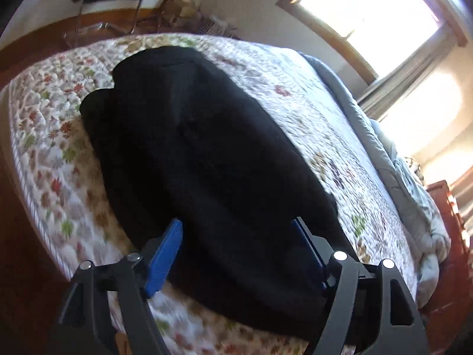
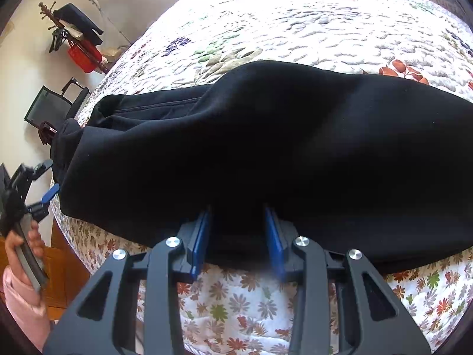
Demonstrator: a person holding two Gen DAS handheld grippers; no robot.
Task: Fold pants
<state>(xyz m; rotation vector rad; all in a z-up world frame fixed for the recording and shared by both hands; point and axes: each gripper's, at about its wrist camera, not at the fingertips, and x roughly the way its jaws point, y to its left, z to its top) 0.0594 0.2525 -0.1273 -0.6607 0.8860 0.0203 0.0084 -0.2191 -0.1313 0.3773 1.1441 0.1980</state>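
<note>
Two grippers sit at the near long edge of the black pants [image 2: 266, 148], which lie lengthwise across your quilted bed [image 2: 295, 23]. Your right gripper [image 2: 238, 236] has its jaws clamped on a bunched fold of that edge. Your left gripper [image 1: 236, 251] has jaws spread wide, cloth lying between the blue pads [image 1: 165, 260] without being pinched. Beyond the pants, bare quilt runs to the far side. Near the pants' left end the bed edge drops to floor; your hand [image 2: 20, 248] is there.

Left tool [image 1: 236, 236] wide apart; right tool [image 2: 238, 222] half closed, pitched down.
</note>
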